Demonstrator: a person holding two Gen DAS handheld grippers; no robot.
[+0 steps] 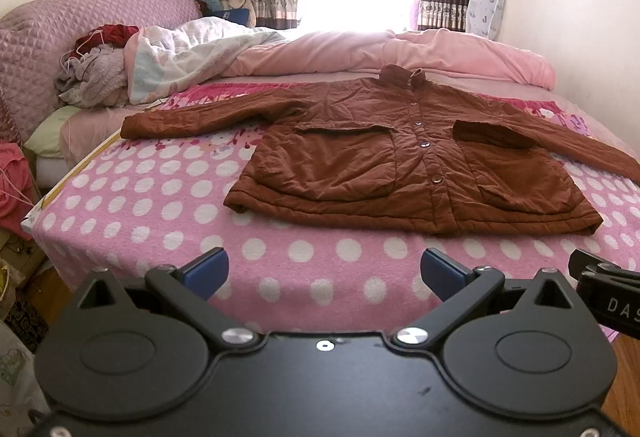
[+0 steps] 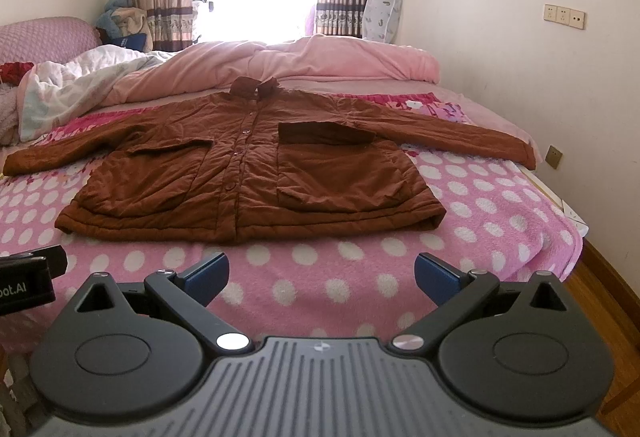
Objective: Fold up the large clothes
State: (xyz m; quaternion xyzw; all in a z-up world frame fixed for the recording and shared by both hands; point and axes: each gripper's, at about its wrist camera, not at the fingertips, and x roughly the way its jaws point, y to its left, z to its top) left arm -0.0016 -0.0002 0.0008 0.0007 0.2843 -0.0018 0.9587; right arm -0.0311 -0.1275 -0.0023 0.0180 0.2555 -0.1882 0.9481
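A brown quilted jacket lies flat, front up and buttoned, on the pink polka-dot blanket, both sleeves spread out sideways. It also shows in the right wrist view. My left gripper is open and empty, held above the blanket's near edge, short of the jacket's hem. My right gripper is open and empty too, beside the left one, also short of the hem. The right sleeve cuff reaches near the bed's right edge.
A pink duvet and a white quilt are bunched behind the jacket. A heap of clothes lies at the quilted headboard on the left. A wall runs along the right. Wooden floor shows below the bed.
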